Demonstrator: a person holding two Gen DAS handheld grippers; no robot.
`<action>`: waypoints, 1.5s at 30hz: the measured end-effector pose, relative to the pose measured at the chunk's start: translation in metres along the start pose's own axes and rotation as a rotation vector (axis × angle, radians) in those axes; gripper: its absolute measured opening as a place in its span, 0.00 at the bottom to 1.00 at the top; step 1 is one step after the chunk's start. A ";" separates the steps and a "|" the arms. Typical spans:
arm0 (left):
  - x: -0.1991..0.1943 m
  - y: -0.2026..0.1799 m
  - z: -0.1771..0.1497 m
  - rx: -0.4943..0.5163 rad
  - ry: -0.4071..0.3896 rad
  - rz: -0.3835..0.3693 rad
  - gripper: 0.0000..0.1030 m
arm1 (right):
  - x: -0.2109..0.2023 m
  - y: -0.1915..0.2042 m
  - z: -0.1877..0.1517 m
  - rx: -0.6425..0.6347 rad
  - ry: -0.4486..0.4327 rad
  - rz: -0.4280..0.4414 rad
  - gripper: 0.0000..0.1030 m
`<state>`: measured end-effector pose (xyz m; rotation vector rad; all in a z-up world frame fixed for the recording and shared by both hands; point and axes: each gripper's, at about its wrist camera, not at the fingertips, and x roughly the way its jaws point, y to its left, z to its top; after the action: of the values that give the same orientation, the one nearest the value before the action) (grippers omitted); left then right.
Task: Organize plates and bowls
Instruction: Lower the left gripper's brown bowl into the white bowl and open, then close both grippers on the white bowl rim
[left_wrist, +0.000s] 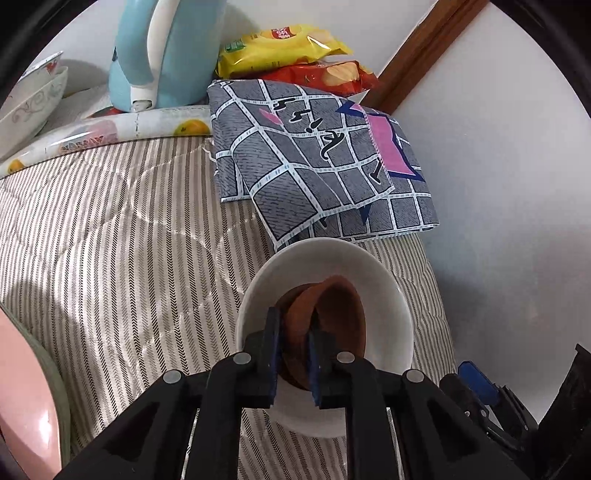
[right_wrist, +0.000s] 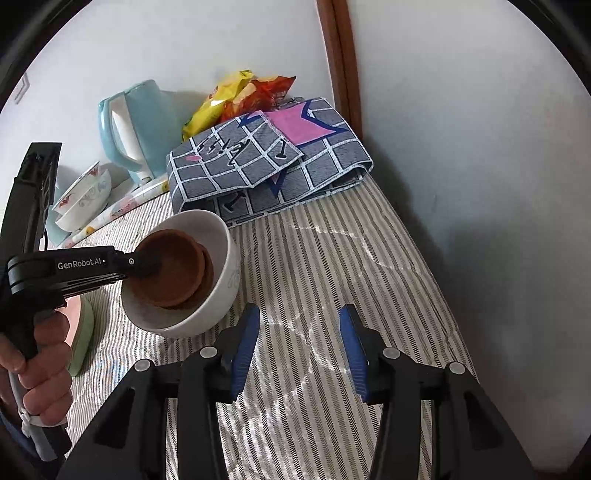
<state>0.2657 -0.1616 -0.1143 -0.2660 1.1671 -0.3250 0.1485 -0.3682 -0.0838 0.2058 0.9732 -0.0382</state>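
Note:
A white bowl sits on the striped cloth, with brown saucers nested inside it. My left gripper is shut on the rim of the top brown saucer, which tilts up inside the bowl. In the right wrist view the white bowl and the brown saucers show at the left, with the left gripper reaching in from the left. My right gripper is open and empty, just right of the bowl above the cloth. A pink plate on a green one lies at the left edge.
Floral white bowls are stacked at the back left beside a light blue kettle. A folded grey checked cloth and snack bags lie at the back. A white wall borders the right side of the table.

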 end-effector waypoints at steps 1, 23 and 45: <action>0.000 0.001 0.000 -0.003 -0.004 -0.006 0.13 | 0.001 -0.001 0.000 0.001 0.002 -0.001 0.44; -0.041 0.015 -0.001 -0.012 -0.075 -0.047 0.34 | 0.001 0.034 0.020 -0.073 -0.006 0.028 0.44; -0.020 0.032 -0.003 -0.001 -0.022 0.039 0.34 | 0.042 0.057 0.030 -0.099 0.081 -0.007 0.18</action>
<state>0.2588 -0.1240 -0.1100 -0.2462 1.1489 -0.2864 0.2042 -0.3159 -0.0931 0.1134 1.0542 0.0122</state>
